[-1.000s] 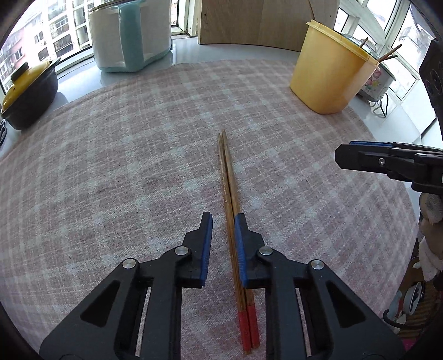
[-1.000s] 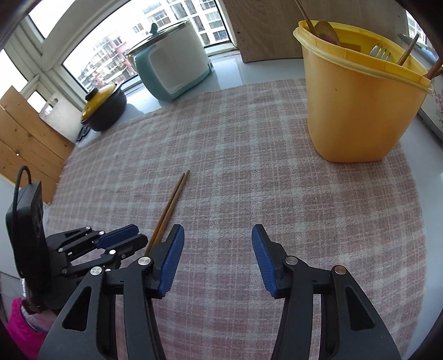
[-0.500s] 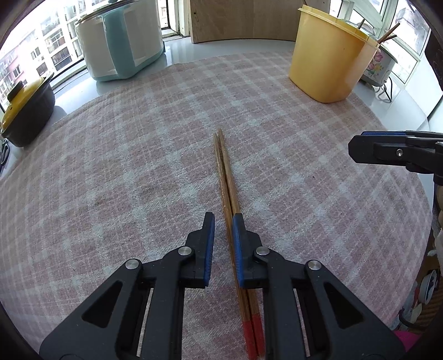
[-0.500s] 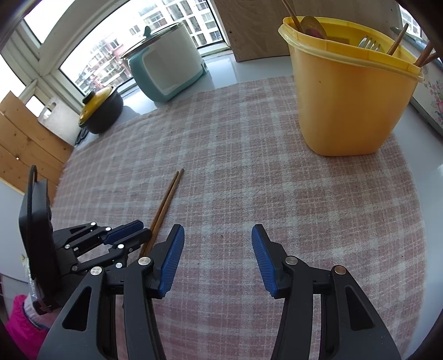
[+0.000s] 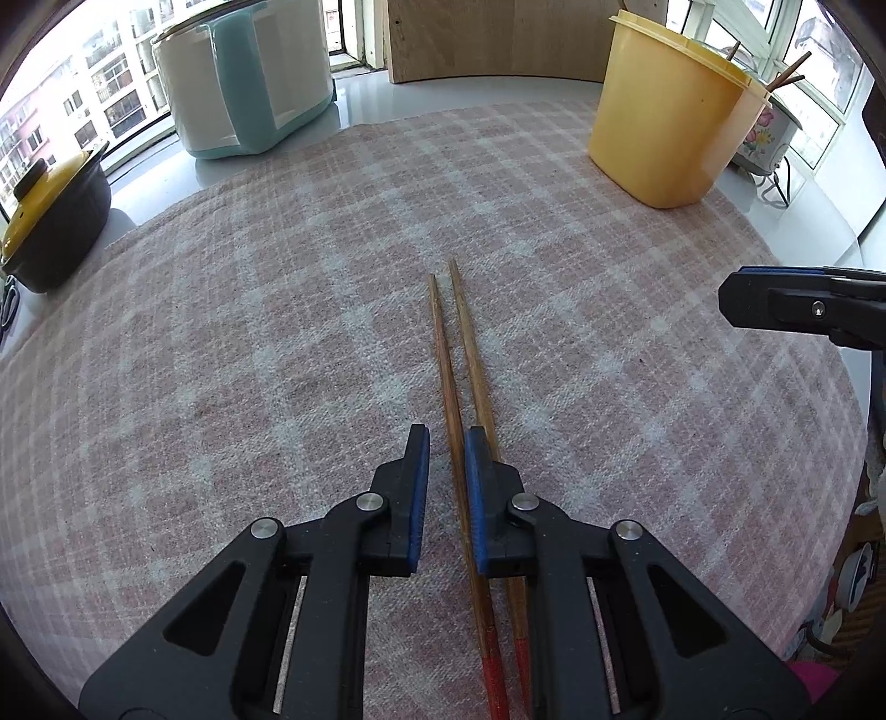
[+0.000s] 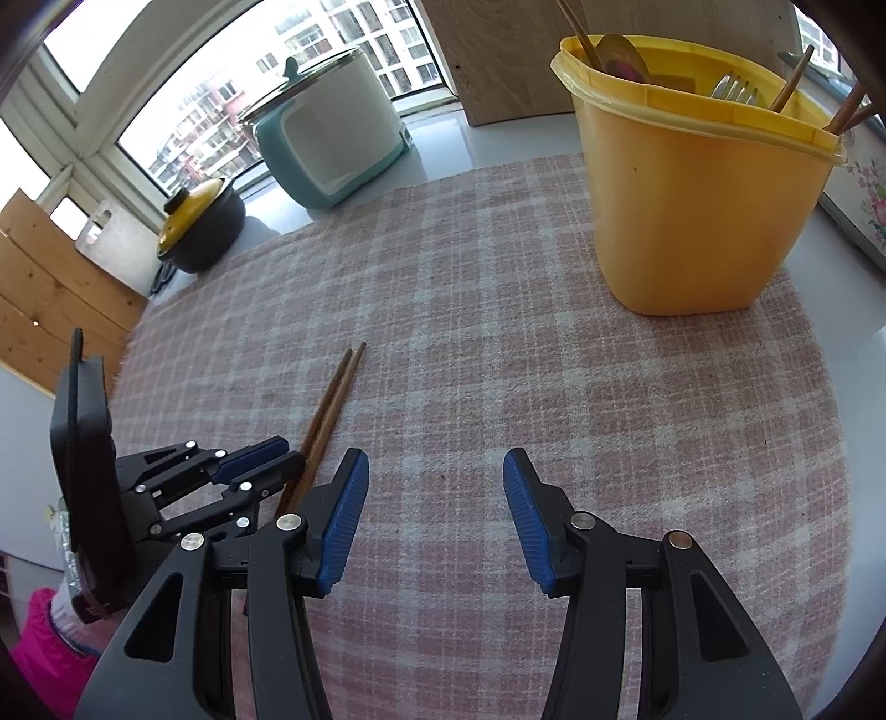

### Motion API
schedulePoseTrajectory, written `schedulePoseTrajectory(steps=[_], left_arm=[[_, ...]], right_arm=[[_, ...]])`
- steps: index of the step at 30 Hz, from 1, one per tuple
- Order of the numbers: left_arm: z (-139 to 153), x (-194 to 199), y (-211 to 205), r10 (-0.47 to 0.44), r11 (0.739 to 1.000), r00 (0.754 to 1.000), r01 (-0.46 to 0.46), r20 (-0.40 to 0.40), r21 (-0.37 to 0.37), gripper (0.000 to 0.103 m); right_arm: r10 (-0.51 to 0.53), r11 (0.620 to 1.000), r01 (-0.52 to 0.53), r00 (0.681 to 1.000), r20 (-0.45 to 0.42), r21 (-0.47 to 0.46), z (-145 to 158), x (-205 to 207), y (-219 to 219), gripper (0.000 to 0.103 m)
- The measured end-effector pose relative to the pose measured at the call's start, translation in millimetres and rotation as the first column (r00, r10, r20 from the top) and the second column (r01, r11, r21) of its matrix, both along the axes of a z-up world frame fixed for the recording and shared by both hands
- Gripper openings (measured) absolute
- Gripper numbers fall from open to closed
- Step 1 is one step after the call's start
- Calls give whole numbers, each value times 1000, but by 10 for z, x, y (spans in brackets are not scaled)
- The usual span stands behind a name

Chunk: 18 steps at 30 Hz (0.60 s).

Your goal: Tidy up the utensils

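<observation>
Two brown chopsticks (image 5: 443, 343) with red ends lie on the pink plaid cloth (image 5: 221, 332), tips pointing away from me. My left gripper (image 5: 447, 437) stands over them with its jaws a narrow gap apart. One chopstick runs between the pads, with a strip of cloth showing beside the left pad. The other passes under the right finger. In the right wrist view the left gripper (image 6: 277, 454) sits at the thick part of the chopsticks (image 6: 332, 399). My right gripper (image 6: 437, 498) hangs open over bare cloth, holding nothing. A yellow bin (image 6: 692, 210) at the far right holds several utensils.
A teal and white rice cooker (image 5: 243, 83) and a black pot with a yellow lid (image 5: 50, 221) stand at the back left. A wooden board (image 5: 498, 39) leans at the back. A flowered pot (image 5: 769, 133) sits behind the yellow bin (image 5: 664, 127).
The two chopsticks, side by side before, have parted slightly at the tips, with the left gripper's right fingertip between them. The left view has tilted a little. The right gripper stays open.
</observation>
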State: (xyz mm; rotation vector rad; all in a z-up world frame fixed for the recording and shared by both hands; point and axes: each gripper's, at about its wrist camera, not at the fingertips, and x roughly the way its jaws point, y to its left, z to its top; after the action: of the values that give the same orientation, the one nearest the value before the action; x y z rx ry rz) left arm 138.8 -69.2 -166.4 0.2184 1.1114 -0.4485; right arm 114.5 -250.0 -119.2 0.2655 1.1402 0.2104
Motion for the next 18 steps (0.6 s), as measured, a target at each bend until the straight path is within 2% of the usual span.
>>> schedulePoseTrajectory(steps=[6,10,18], left_arm=[[-45,-7,-64,-12,1000,1000,12,9,15,12],[-39,37,68,43,999,999,-44,-18,-32,5],[-32,1,404,140,985,989,-144,-47,-90,5]], right_arm=[[5,1000,-5,1000,-9,4,-20,2,31,49],[26,1000,-25,999,-31,12,-62,46,120,43],[80,995,-71,989,-128,71,-277,287,440,38]])
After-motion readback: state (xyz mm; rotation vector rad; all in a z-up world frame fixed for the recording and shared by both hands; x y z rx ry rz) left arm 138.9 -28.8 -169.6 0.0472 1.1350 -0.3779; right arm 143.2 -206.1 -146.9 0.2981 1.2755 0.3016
